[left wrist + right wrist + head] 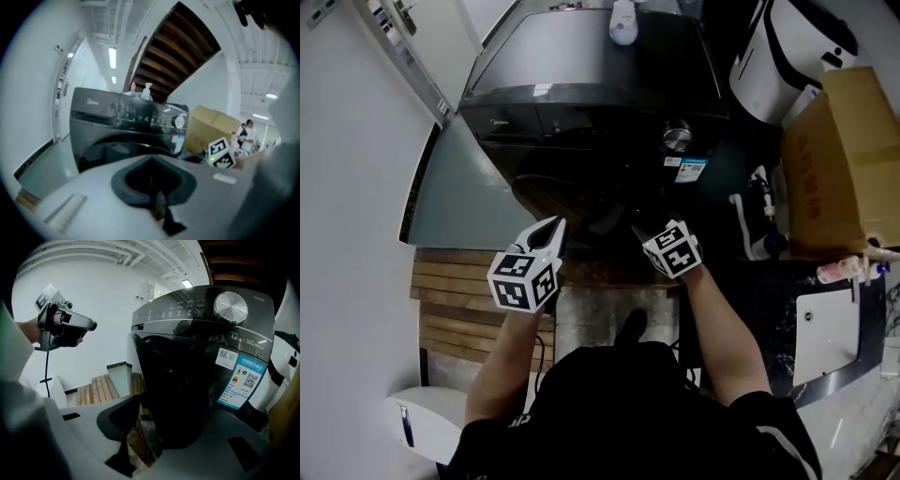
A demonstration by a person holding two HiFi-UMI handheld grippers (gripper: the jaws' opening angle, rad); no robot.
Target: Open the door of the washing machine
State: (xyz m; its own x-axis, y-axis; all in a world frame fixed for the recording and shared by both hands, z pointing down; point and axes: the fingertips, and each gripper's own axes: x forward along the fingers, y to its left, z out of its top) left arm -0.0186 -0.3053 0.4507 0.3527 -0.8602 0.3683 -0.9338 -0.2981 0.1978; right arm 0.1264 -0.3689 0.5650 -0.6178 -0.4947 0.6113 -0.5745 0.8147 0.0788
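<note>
Door (180,408) of the washing machine (581,103): its rim stands edge-on between the jaws of my right gripper (149,437), which are about half closed and clamped on it. The control dial (230,308) lies above and to the right of this gripper, and the energy label (241,378) is just to its right. My left gripper (152,190), jaws together and empty, hangs to the left, short of the machine's front.
</note>
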